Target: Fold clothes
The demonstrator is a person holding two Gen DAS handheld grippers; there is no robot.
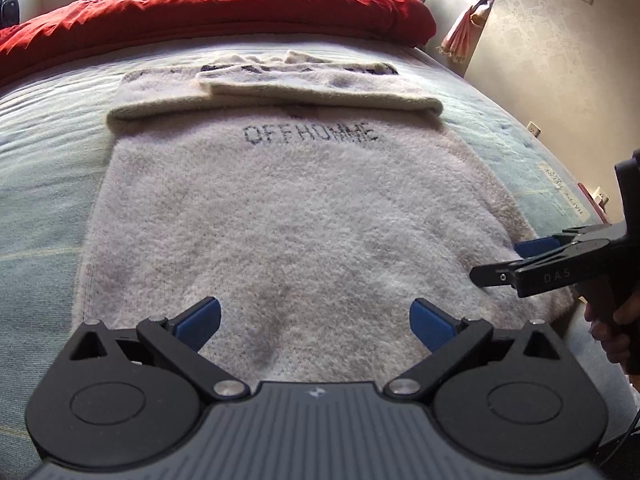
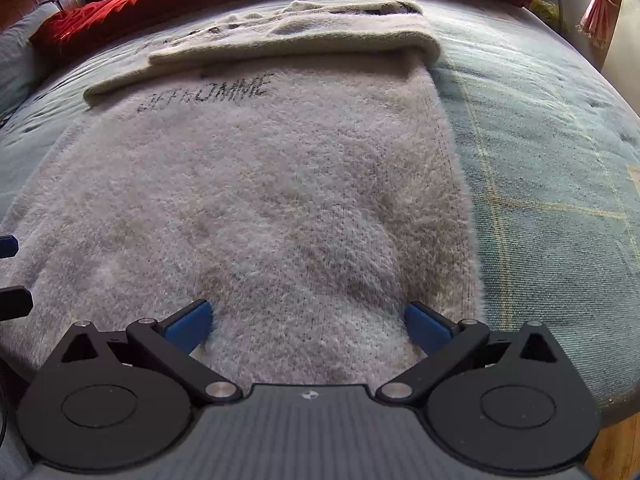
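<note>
A fuzzy cream sweater lies flat on the bed, its sleeves folded across the top above black lettering. It also fills the right wrist view. My left gripper is open over the sweater's near hem, left of centre. My right gripper is open over the hem near the sweater's right edge; it also shows at the right of the left wrist view. Neither gripper holds cloth. The left gripper's fingertips show at the left edge of the right wrist view.
The bed has a pale blue-green cover. A red duvet is bunched along the far side. A beige wall and a peach curtain stand to the right. Clothes hang behind the bed.
</note>
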